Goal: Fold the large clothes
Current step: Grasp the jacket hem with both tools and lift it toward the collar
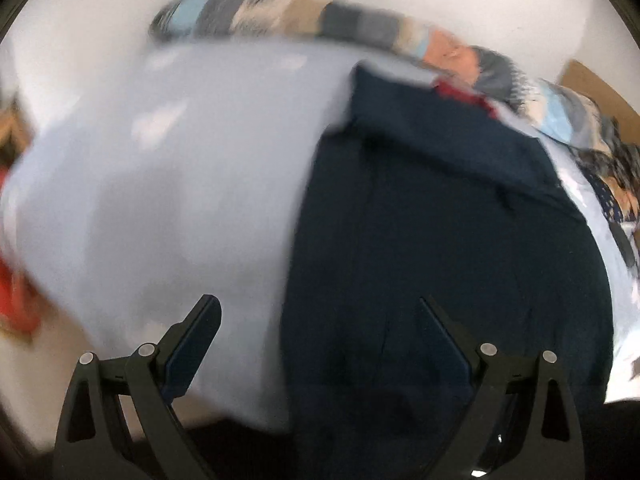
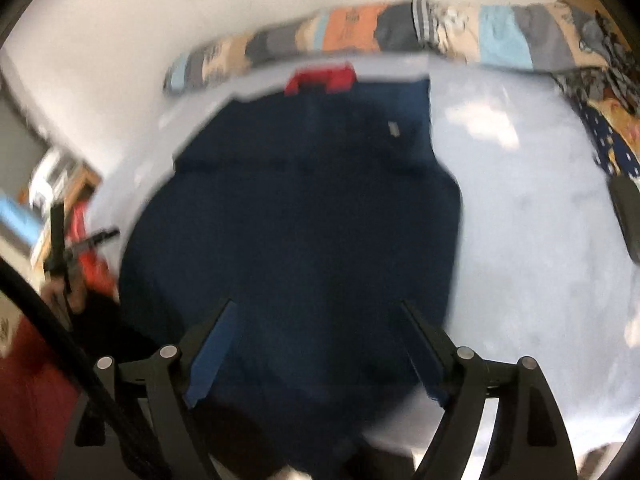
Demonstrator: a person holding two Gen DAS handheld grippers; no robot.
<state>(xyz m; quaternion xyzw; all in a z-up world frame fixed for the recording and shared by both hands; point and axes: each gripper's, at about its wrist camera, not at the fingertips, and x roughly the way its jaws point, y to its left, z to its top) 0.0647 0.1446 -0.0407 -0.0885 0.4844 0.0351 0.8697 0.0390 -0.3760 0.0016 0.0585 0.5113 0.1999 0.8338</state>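
A large dark navy garment (image 1: 440, 232) lies spread on a pale blue bed sheet (image 1: 168, 184). It also shows in the right wrist view (image 2: 300, 208), with a red part (image 2: 320, 77) at its far end. My left gripper (image 1: 320, 304) is open and empty above the garment's near left edge. My right gripper (image 2: 316, 306) is open and empty above the garment's near end. Both views are blurred by motion.
A patchwork blanket (image 2: 400, 28) runs along the far edge of the bed against a white wall. Patterned cloth (image 2: 608, 140) lies at the right. Red things and a dark stand (image 2: 80, 248) sit off the bed's left side.
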